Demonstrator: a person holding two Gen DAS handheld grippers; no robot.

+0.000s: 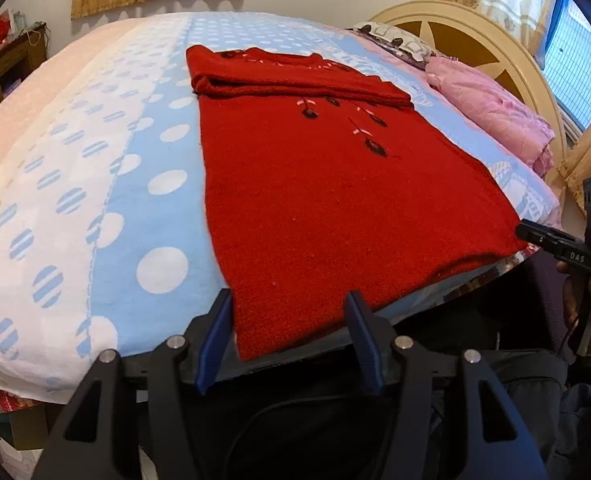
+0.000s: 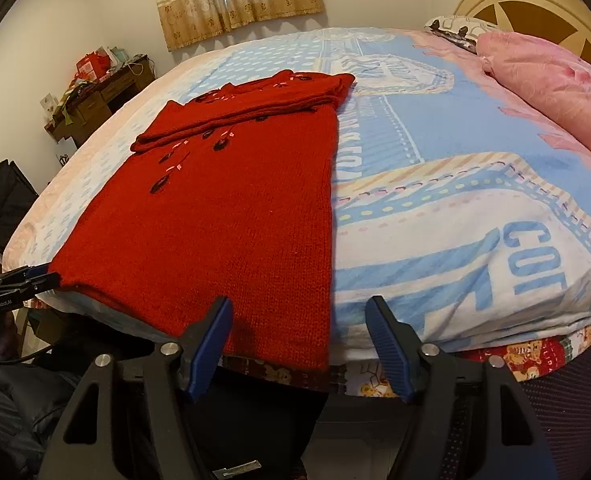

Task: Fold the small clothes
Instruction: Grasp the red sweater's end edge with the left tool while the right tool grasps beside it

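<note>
A red knitted sweater lies flat on the bed, its sleeves folded across the chest at the far end and its hem hanging over the near edge. It also shows in the right wrist view. My left gripper is open, its blue fingers on either side of the hem's left corner. My right gripper is open around the hem's right corner. The right gripper also shows in the left wrist view at the sweater's right corner, and the left gripper shows in the right wrist view at the left corner.
The bed has a blue and white dotted sheet. A pink quilt and a pillow lie by the round headboard. A cluttered wooden desk stands beyond the far side of the bed.
</note>
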